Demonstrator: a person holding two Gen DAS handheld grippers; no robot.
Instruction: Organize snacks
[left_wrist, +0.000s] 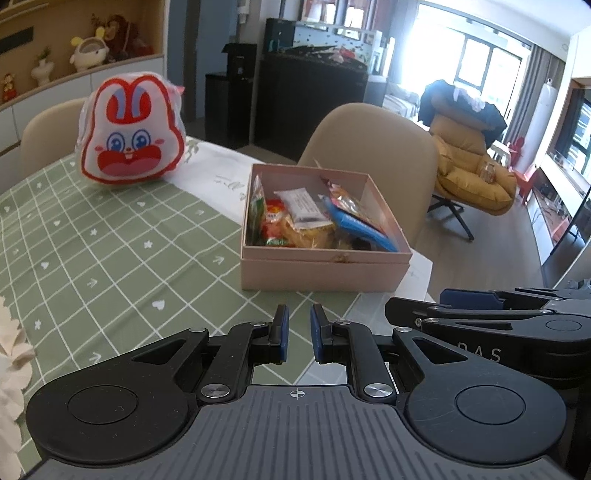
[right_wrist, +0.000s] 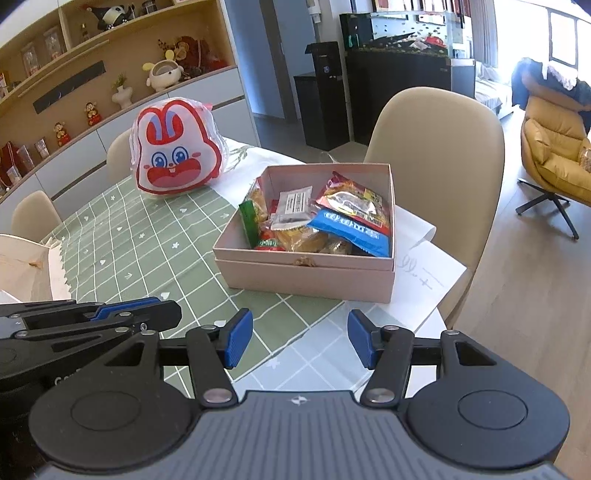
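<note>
Snack packets fill the open pale pink cardboard box (right_wrist: 306, 275), which sits right of centre in the right wrist view on the green checked tablecloth (right_wrist: 147, 240), near the table's far edge. On top lie a blue foil packet (right_wrist: 351, 230), a red and yellow crinkly packet (right_wrist: 354, 203) and a clear packet with a white label (right_wrist: 293, 205); a green packet (right_wrist: 248, 221) stands against the left wall. These look light, soft and slippery, likely to crackle and slide, so a pinch on a sealed flat edge should hold best. At upper left stands a white and red rabbit-face bag (right_wrist: 177, 155), puffy and probably light. Left gripper (left_wrist: 299, 334) is nearly together with nothing between its pads; right gripper (right_wrist: 300, 339) is wide apart, holding nothing.
</note>
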